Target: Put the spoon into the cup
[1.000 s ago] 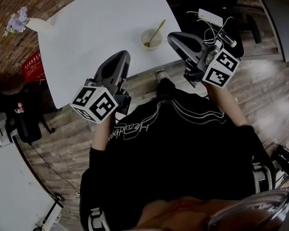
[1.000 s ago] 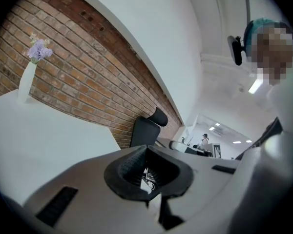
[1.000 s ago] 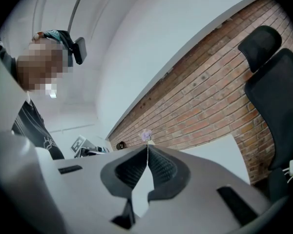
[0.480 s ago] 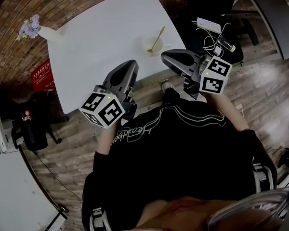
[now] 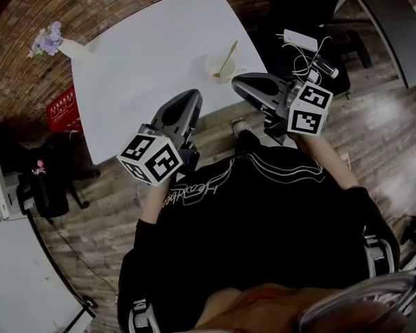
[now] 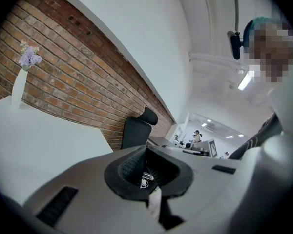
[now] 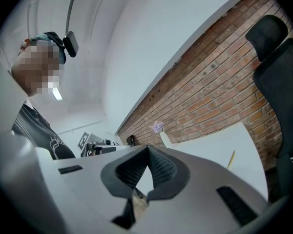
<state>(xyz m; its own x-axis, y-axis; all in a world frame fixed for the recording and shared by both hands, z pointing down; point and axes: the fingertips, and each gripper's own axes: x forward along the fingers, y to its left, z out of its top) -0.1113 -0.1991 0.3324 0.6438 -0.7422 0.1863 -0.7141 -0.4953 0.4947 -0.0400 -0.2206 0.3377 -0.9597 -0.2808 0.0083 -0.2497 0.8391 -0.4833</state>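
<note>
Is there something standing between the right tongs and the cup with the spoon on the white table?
Nothing visible does. In the head view, only a bare strip of the white table lies between the right tongs and the cup. The spoon already stands in the cup, leaning on its rim.

A white table (image 5: 145, 54) stands against a red brick wall (image 6: 73, 72). At the far corner of the table is a thin white vase (image 6: 18, 89) with purple flowers. Above the bricks the wall is plain white, and long lights (image 6: 244, 82) shine on the ceiling. The floor (image 5: 381, 137) is brown wood. A black chair (image 6: 136, 130) sits past the table's end (its back is tall, with a headrest). A red sign (image 5: 61, 106) is low down near the bricks.
</note>
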